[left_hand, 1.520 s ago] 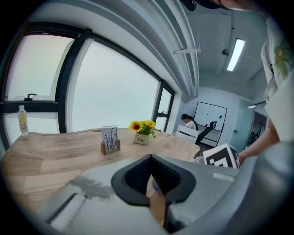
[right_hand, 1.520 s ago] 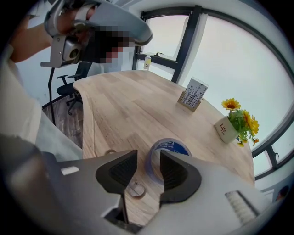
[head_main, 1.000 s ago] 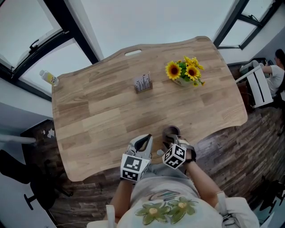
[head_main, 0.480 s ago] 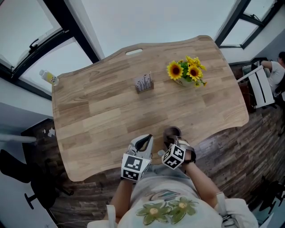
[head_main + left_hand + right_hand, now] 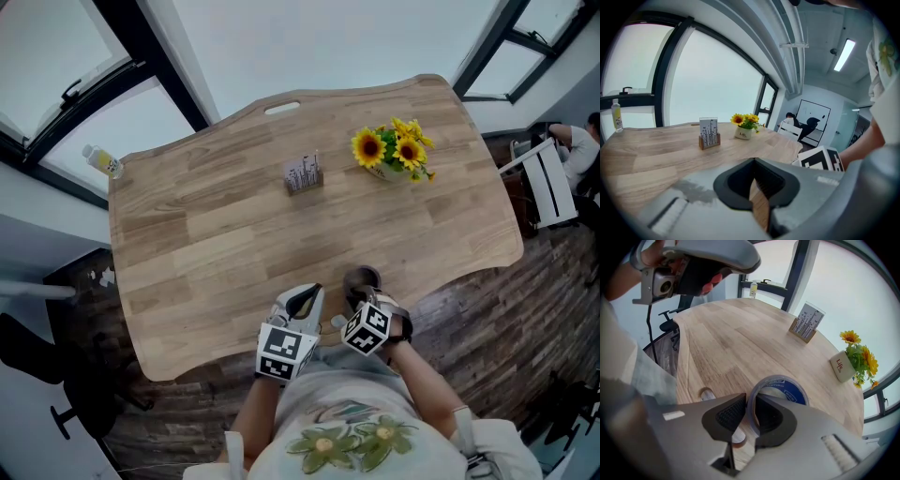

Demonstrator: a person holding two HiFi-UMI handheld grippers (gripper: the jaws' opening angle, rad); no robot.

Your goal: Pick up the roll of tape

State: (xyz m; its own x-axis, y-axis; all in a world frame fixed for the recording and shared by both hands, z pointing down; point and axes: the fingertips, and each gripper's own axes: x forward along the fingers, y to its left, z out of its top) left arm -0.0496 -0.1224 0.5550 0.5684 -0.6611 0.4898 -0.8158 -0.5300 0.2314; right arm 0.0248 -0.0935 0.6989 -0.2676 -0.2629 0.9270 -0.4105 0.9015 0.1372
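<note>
Right tongs [image 5: 751, 416]: jaws are closed to a narrow gap on the wall of the roll of tape [image 5: 787, 387], one pad inside the ring and one outside. The jaws have just been closing. The roll is seen lying flat on the tabletop [image 5: 234, 225], near its front edge.

Left tongs [image 5: 752, 187]: jaws are drawn almost together, with only a sliver of tabletop visible between them; nothing is held. In the head view they are held just left of the right tongs.

Against the earlier frames, the roll and both tongs are found in unchanged positions; only the right jaw gap is narrowed.
</note>
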